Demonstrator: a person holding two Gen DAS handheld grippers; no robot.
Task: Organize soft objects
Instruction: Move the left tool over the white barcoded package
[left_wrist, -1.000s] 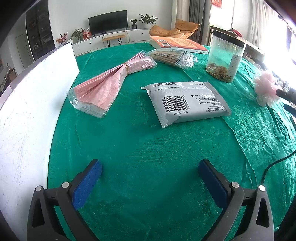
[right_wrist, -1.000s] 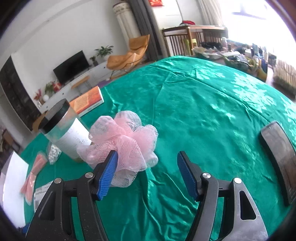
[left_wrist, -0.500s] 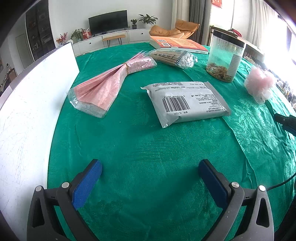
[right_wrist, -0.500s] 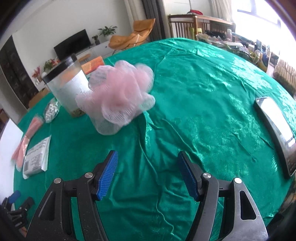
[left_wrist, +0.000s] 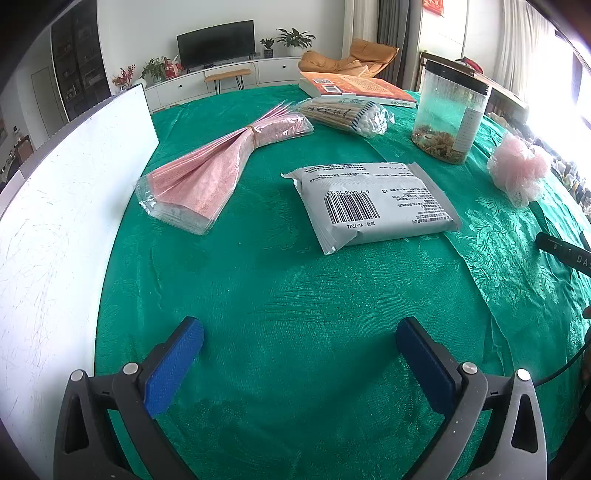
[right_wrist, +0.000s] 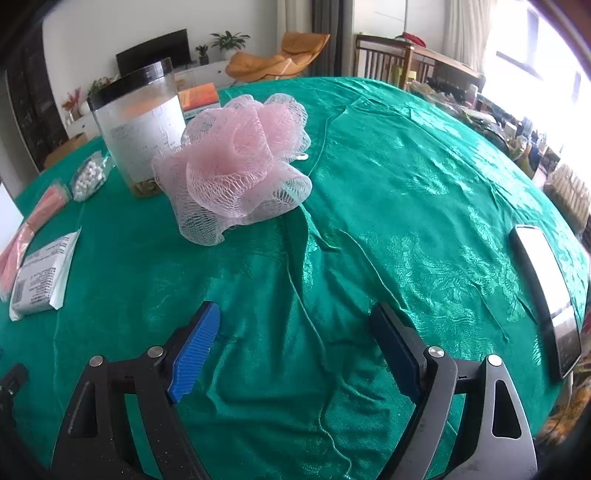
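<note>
The pink mesh puff (right_wrist: 240, 162) rests free on the green surface (right_wrist: 406, 221), touching the jar (right_wrist: 138, 125). The right claw (right_wrist: 295, 349) is opening, nothing between; the left claw (left_wrist: 299, 363) gapes empty, ready.

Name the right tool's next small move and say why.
Probably ease the right tool forward toward the pink mesh puff: its jaws are opening with nothing between them, and the puff lies free on the green cloth ahead, beside the jar.
</note>
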